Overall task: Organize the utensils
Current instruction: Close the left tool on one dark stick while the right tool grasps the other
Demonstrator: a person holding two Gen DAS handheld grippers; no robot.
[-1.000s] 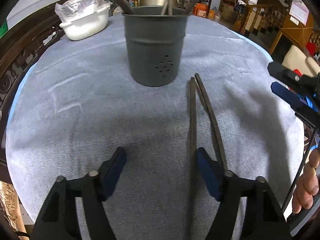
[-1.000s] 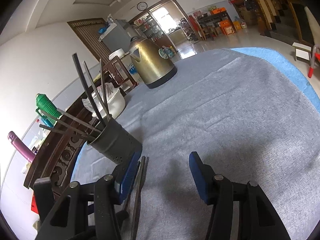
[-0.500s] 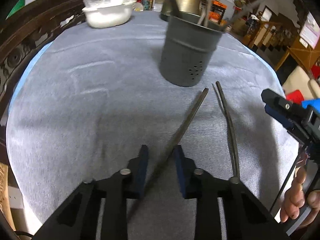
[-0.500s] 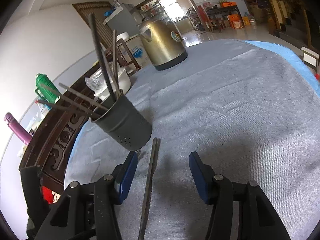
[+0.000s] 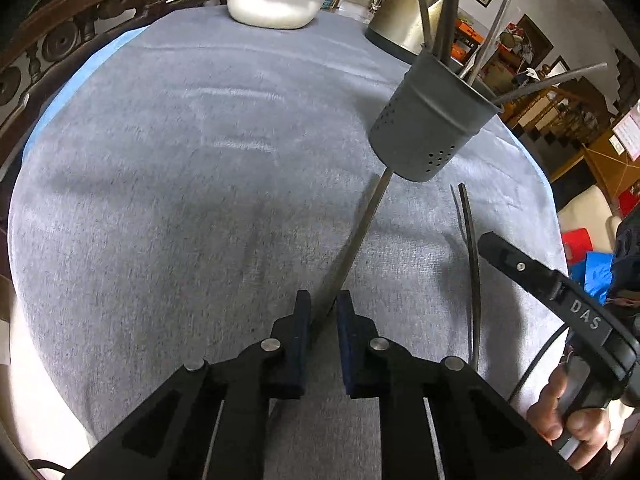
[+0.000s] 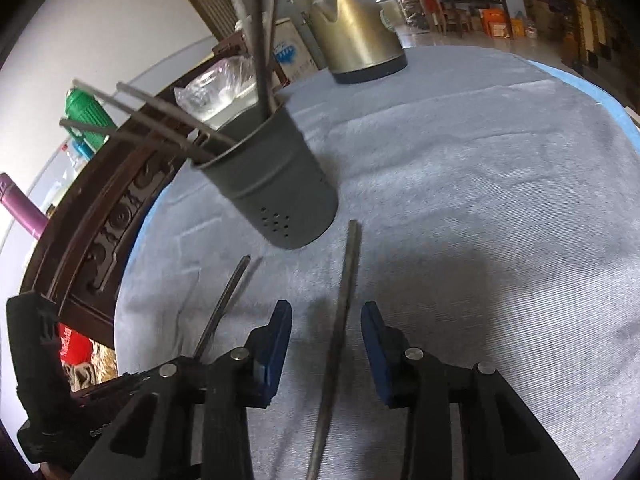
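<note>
With the left gripper (image 5: 323, 328) clamped on one chopstick (image 5: 362, 228) whose tip sits just beside the holder (image 5: 434, 128), lift it clear of the rim before tipping in, while the right gripper (image 6: 326, 344), open, straddles another chopstick (image 6: 340, 320) near the holder.

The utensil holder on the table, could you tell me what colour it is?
The utensil holder is dark grey; the right wrist view shows it best.

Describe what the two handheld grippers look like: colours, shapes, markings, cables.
Both the left gripper and the right gripper have black angular linkage frames with silver round rivets and flat dark blue fingers. Seen from the left camera, the right gripper's black body is marked "DAS", with a thin black cable beside it.
</note>
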